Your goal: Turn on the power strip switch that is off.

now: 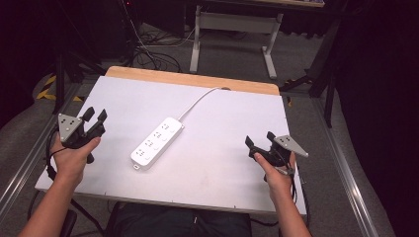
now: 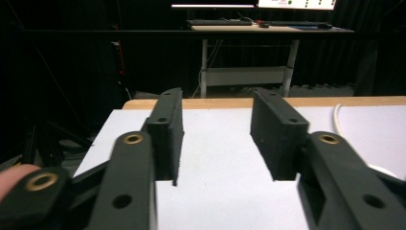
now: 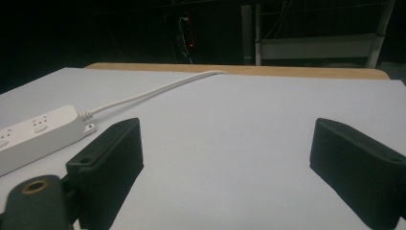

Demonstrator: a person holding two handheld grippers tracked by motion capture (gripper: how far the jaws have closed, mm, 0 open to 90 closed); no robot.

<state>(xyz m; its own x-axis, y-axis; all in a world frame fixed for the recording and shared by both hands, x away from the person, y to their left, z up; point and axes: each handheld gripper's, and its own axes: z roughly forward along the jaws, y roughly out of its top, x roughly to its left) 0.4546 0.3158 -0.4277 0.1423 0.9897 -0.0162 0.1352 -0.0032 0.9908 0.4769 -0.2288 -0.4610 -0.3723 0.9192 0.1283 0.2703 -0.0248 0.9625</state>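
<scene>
the white plastic power strip lies mid-worktop, its long axis slanting from the near-left toward the far-right. the left gripper, jaws half-narrowed on nothing, looks nearer; the right gripper gapes wide and empty.

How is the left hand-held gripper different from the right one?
The left hand-held gripper sits at the table's left edge; the right hand-held gripper sits toward its right edge. The left one's jaws stand narrower, the right one's much wider. The power strip shows beside the right one's jaws. Both are black, hold nothing, and carry a grey plate.
</scene>
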